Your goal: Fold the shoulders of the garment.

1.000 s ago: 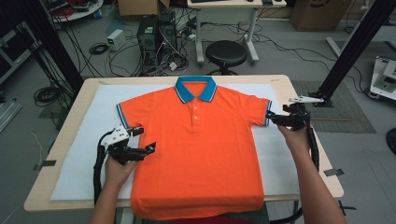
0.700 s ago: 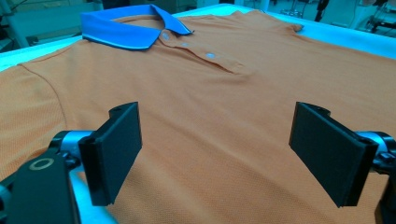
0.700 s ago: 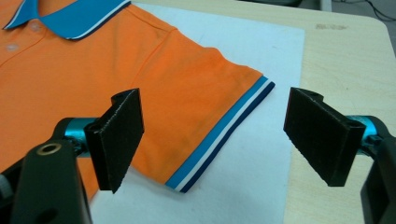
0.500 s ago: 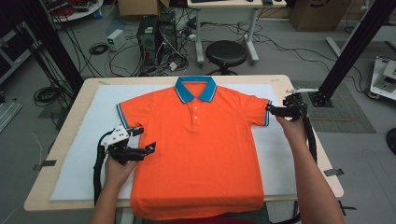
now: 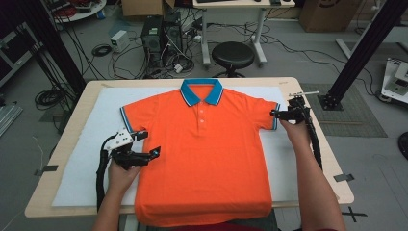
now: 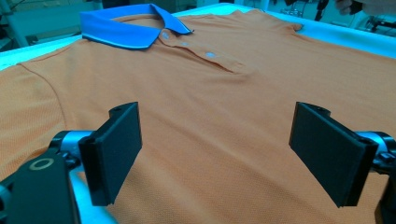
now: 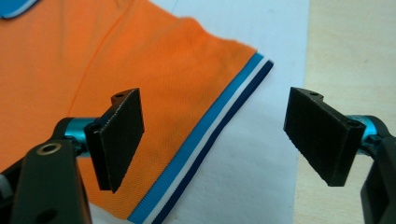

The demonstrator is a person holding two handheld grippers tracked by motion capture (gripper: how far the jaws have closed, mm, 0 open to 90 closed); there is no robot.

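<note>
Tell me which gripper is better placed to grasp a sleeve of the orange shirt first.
The right gripper: its open jaws straddle the striped cuff of the orange shirt. The left gripper, also open, is over the shirt's body, away from its sleeve.

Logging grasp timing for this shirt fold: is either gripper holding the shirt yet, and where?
Nothing is held. The left gripper and right gripper both hang open over the orange polo shirt.

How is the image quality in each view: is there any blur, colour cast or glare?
High view: even light, mildly soft, no glare on the orange polo shirt. Left gripper view: bluish cast, far collar sharp enough. Right gripper view: striped sleeve cuff crisp, black jaws slightly soft.
</note>
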